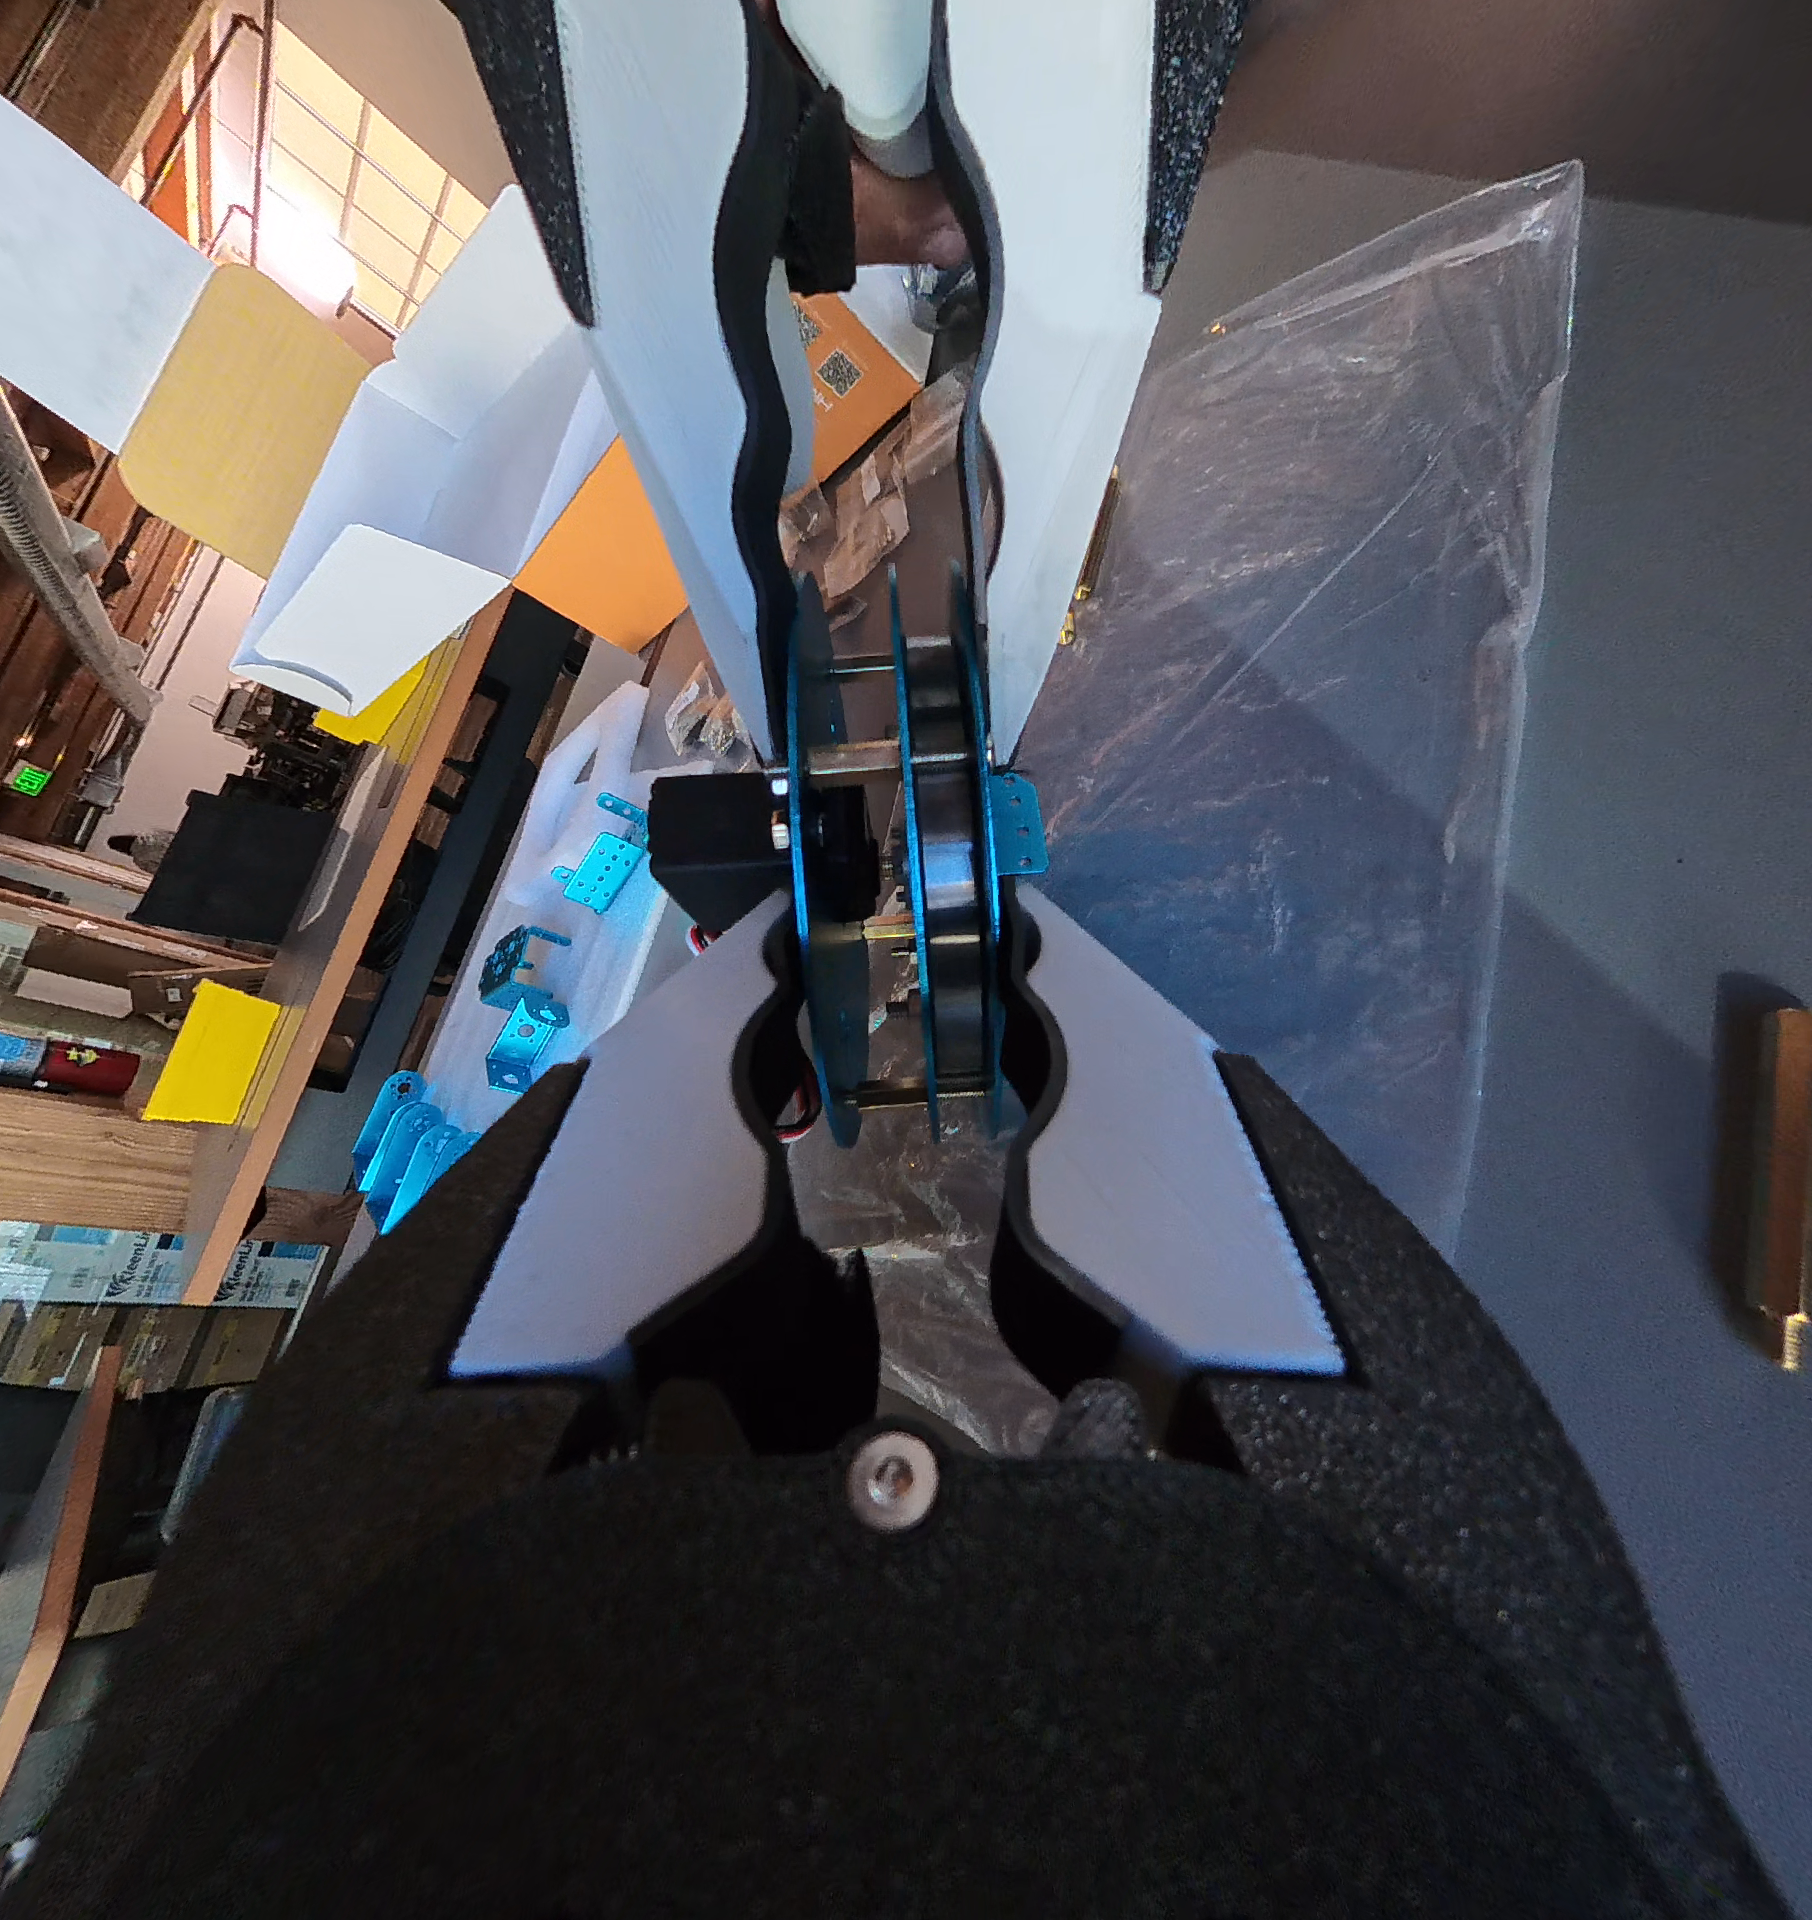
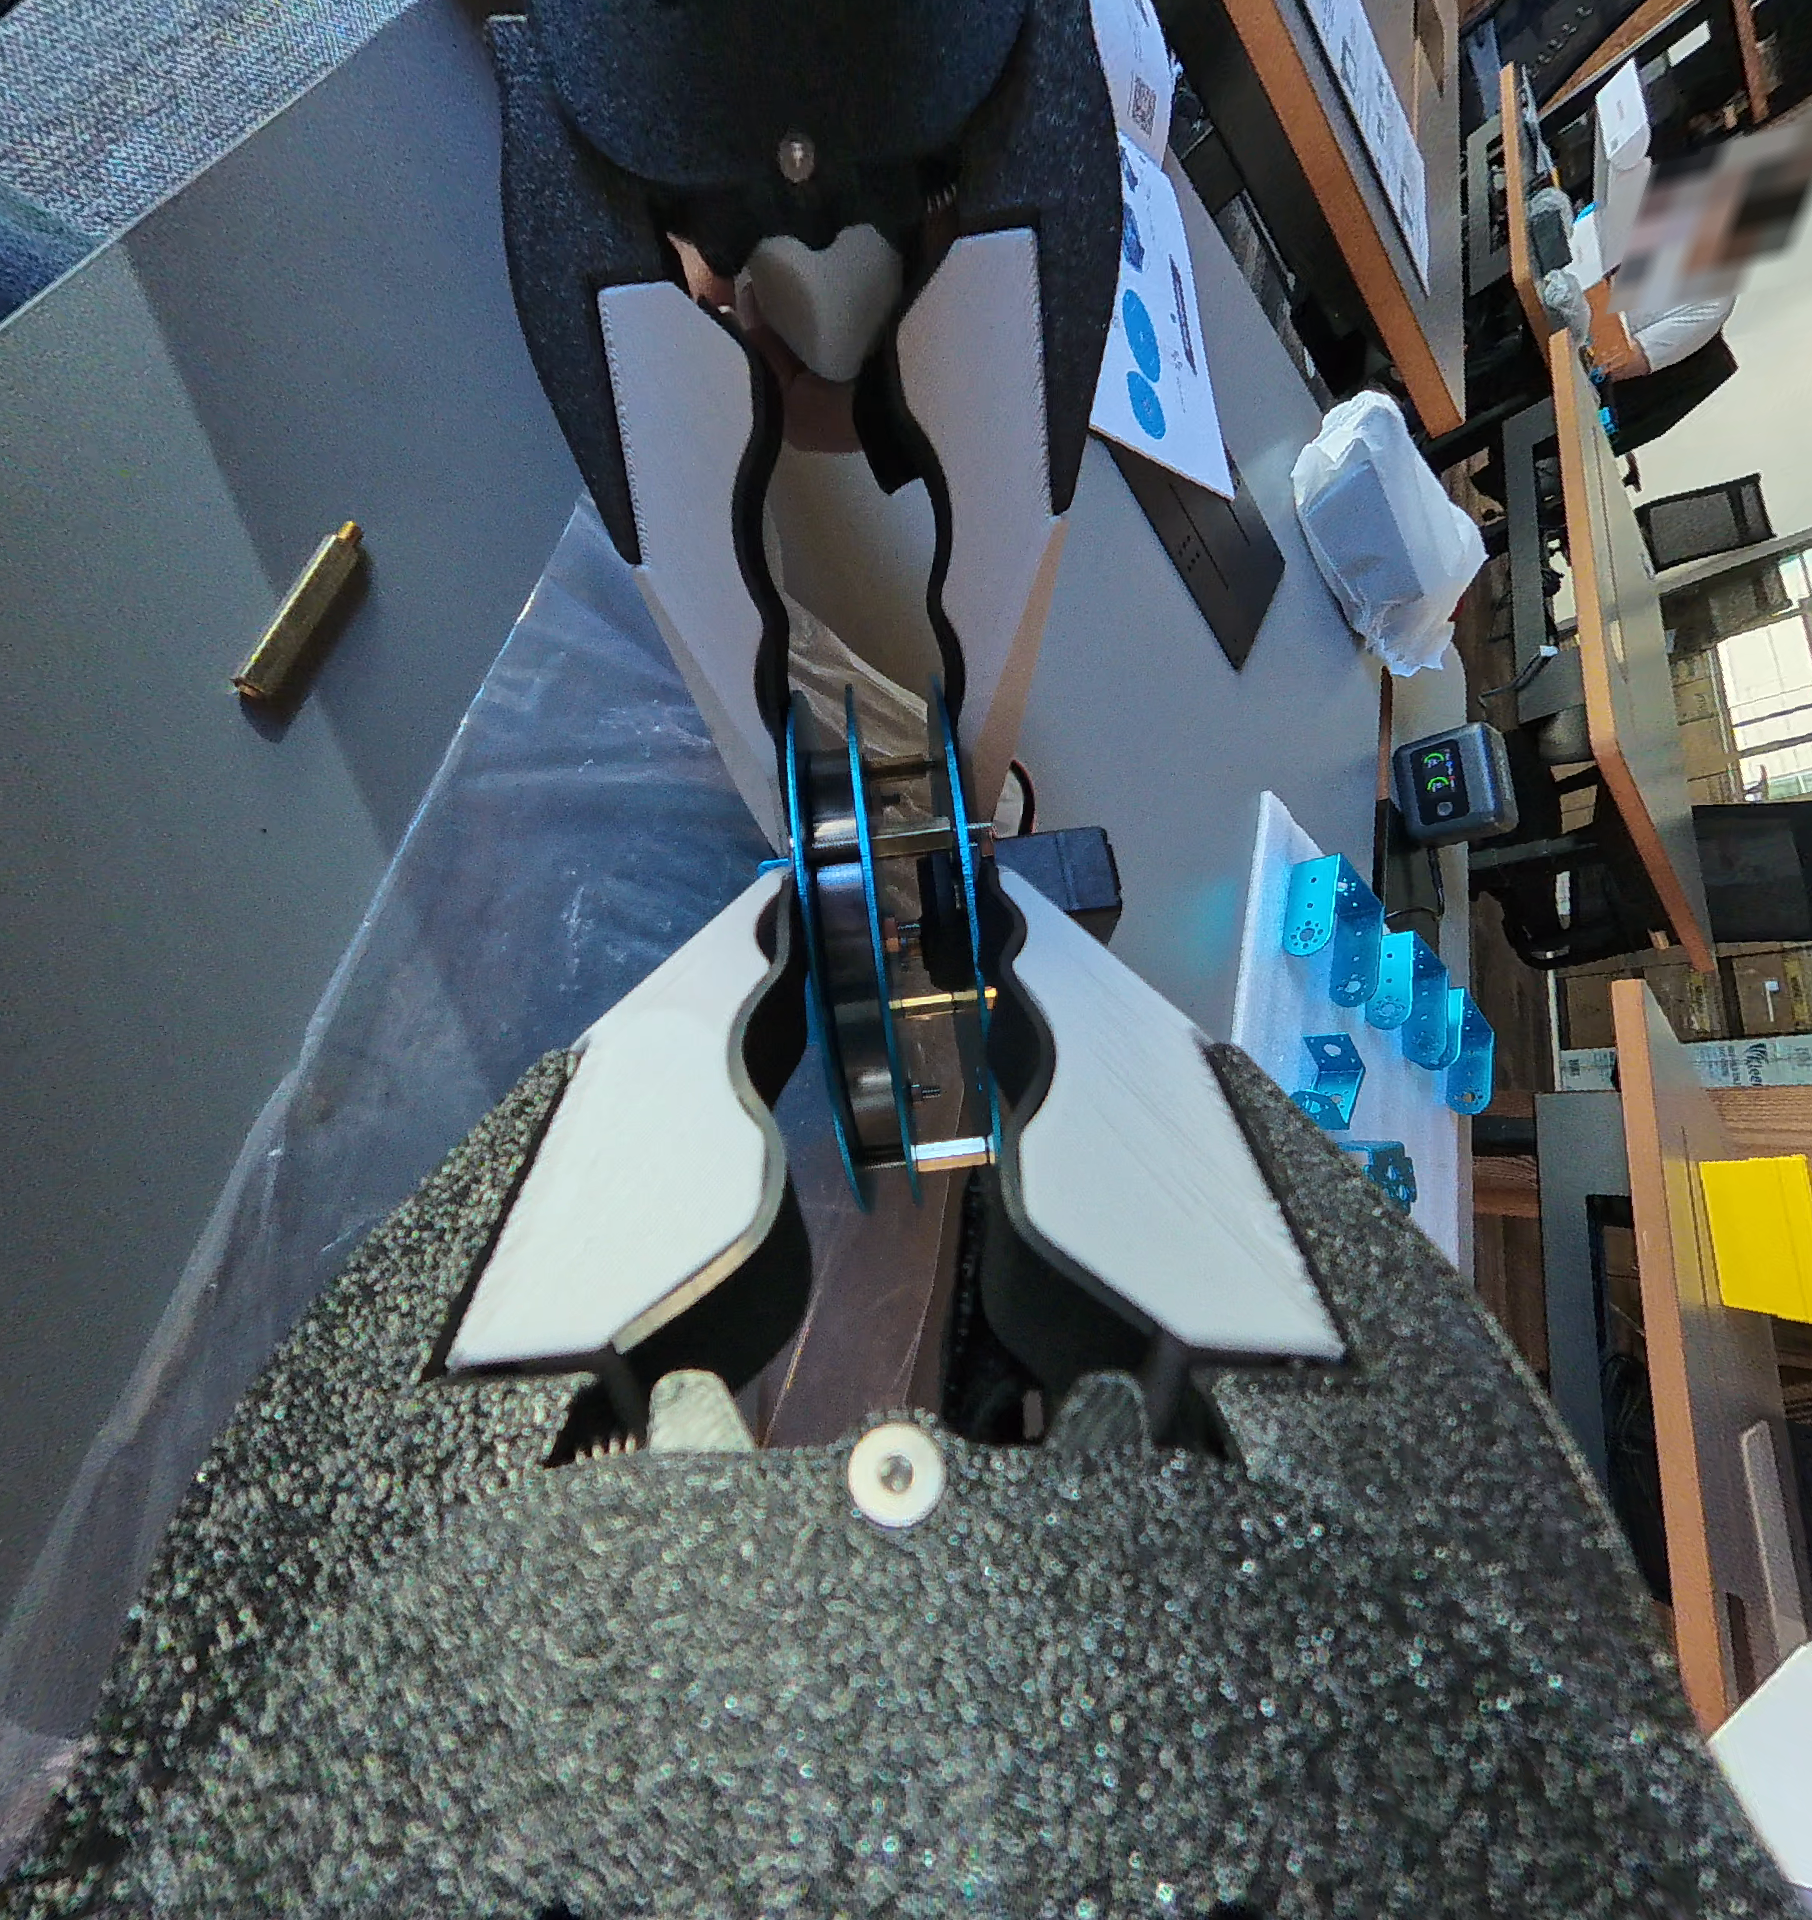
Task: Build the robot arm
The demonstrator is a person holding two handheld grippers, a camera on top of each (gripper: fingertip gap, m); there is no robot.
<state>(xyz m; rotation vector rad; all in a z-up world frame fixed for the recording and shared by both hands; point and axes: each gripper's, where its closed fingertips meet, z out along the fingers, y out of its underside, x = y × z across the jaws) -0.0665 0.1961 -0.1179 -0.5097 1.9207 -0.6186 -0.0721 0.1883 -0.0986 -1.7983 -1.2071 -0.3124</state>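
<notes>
A blue disc assembly (image 1: 827,997) of several thin blue metal discs, brass spacers and a black servo block (image 1: 710,842) hangs edge-on above a clear plastic bag (image 1: 1297,727). My left gripper (image 1: 897,914) is shut on its outer discs from the near side. My right gripper (image 1: 886,769) is shut on it from the opposite side, tip to tip. In the right wrist view the assembly (image 2: 855,1039) sits between my right gripper (image 2: 891,904) and the left gripper (image 2: 881,821) facing it. A hand shows behind the far gripper.
A loose brass standoff (image 1: 1790,1184) (image 2: 299,613) lies on the grey table (image 1: 1712,623). Several blue brackets (image 2: 1401,977) (image 1: 414,1143) rest on a white foam tray (image 2: 1297,935). A printed sheet (image 2: 1162,312), a wrapped grey block (image 2: 1390,520), a small screen device (image 2: 1453,779) and an open white box (image 1: 414,540) stand nearby. My two grippers' fingertips are within a few centimetres of each other.
</notes>
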